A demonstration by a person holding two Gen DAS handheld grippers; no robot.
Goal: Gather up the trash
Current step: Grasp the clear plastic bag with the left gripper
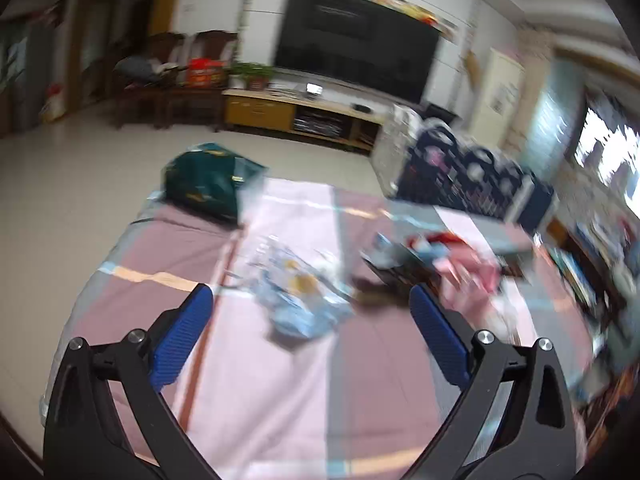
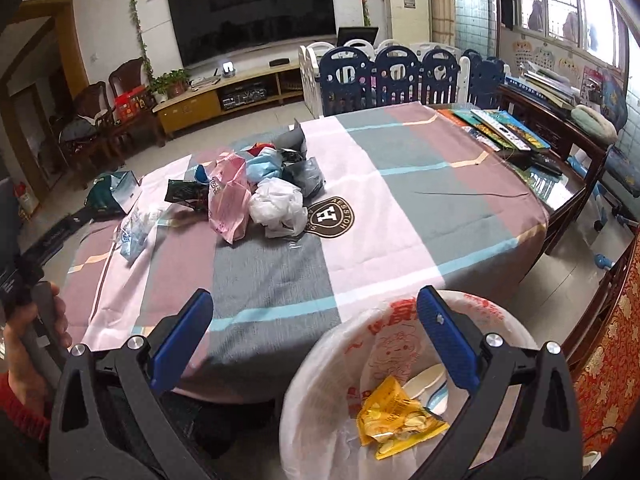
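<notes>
- Your right gripper (image 2: pixel 316 328) hangs over the lined trash bin (image 2: pixel 320 376) just off the table's near edge, jaws spread wide and holding nothing. A yellow snack wrapper (image 2: pixel 396 416) and a white plastic spoon (image 2: pixel 424 380) already lie in the bin, so I judge a drop finished and the next pick-up due.
- Your left gripper (image 1: pixel 310 304) is also wide open and empty, poised above the tablecloth (image 1: pixel 280 380). That view is motion-blurred, so detail is poor.
- Straight ahead of the left fingers lies a crumpled clear-and-blue wrapper (image 1: pixel 300 300), apart from the main heap and towards the table's left edge.
- The main heap sits mid-table towards the far edge: a pink plastic bag (image 2: pixel 230 200), a white plastic bag (image 2: pixel 278 204), a blue bag (image 2: pixel 262 166), grey and dark pieces behind.
- Next, I think, lower the left gripper around the lone wrapper and close on it. It looks thin and slippery, so pinch a bunched fold, not a flat edge.
- Then carry it across to the bin at the near edge.
</notes>
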